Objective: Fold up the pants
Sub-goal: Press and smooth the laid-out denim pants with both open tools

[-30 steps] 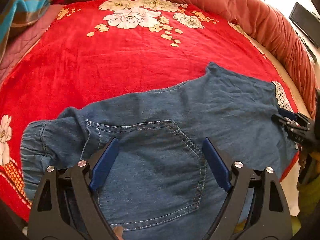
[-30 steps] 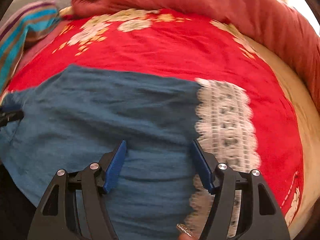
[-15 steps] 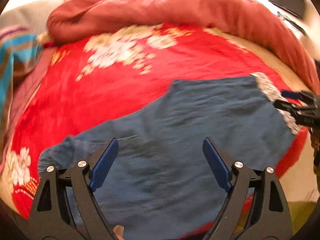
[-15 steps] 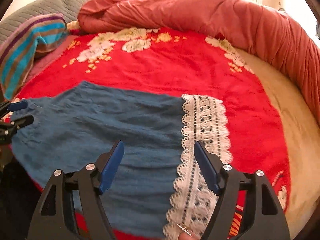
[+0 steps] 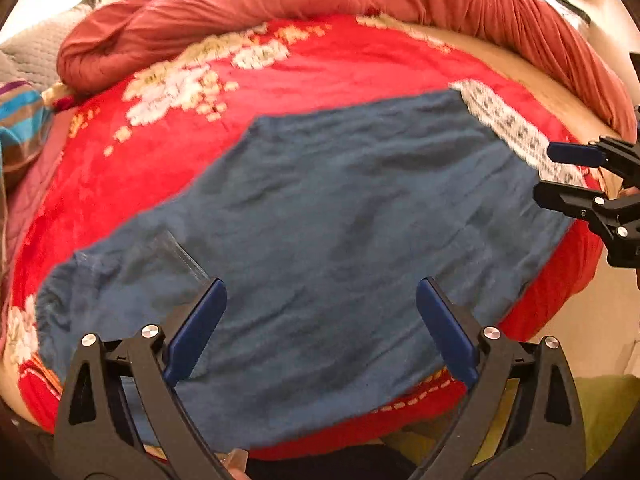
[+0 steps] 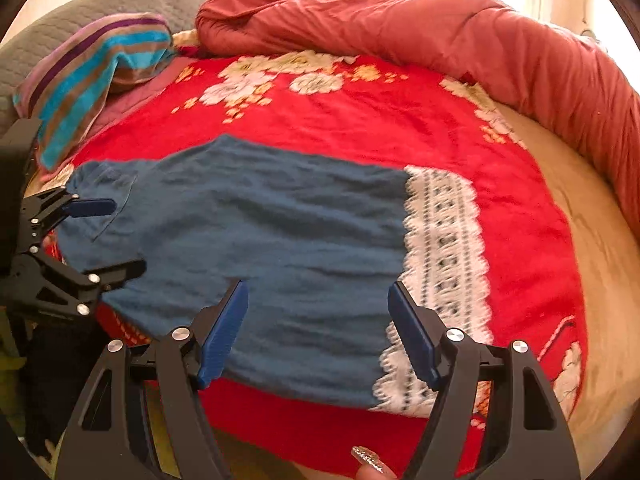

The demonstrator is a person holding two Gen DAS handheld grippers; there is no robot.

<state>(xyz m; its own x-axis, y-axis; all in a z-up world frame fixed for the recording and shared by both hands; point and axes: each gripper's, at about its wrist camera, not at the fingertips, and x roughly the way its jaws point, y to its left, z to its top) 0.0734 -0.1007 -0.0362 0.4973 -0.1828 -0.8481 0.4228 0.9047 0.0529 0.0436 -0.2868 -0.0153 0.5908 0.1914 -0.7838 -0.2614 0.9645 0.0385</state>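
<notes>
No legible text, label, brand, number or sign in either wrist view. Both views motion-blurred.

The room is bright, with strong white light glaring in from behind the rolled red quilt (image 6: 440, 28). Both pictures bend round at the edges. The pants (image 5: 340, 220) look smeared and fuzzy.
</notes>
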